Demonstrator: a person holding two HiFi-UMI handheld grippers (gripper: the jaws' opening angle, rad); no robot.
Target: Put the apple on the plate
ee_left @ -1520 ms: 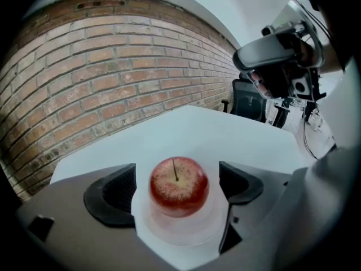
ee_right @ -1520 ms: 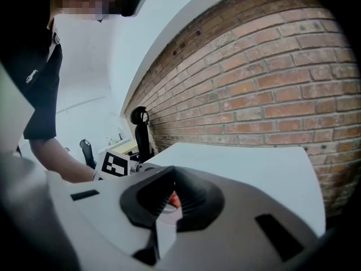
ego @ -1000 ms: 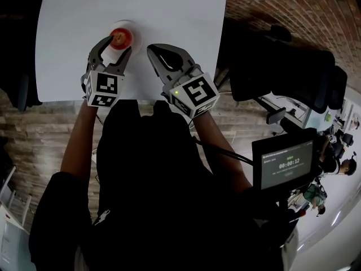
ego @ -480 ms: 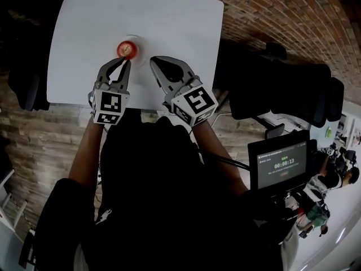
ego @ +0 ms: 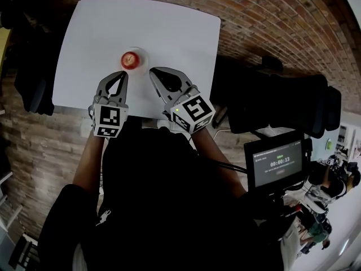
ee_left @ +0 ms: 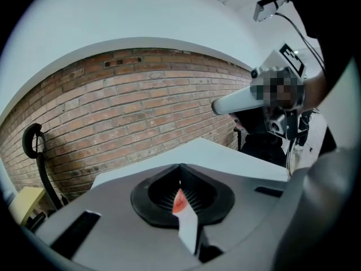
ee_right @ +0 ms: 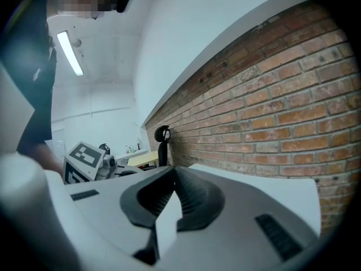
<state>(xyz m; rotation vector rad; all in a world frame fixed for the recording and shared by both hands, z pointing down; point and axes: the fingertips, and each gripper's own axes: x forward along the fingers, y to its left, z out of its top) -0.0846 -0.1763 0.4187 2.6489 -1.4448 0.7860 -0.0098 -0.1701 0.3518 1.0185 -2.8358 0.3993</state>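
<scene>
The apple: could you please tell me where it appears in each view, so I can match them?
Head view: apple on the plate, upper left of centre.
Left gripper view: a red sliver of it, low centre, seen past the shut jaws.
Right gripper view: not in it.
Shared landmark: the white table.

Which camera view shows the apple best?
The head view: the whole apple sits on the plate. The left gripper view shows only a red sliver past its jaws; the right gripper view shows none.

One apple (ego: pixel 130 59), one plate (ego: pixel 142 53), one table (ego: pixel 169 33), two grippers (ego: pixel 122 75) (ego: pixel 154 71)
</scene>
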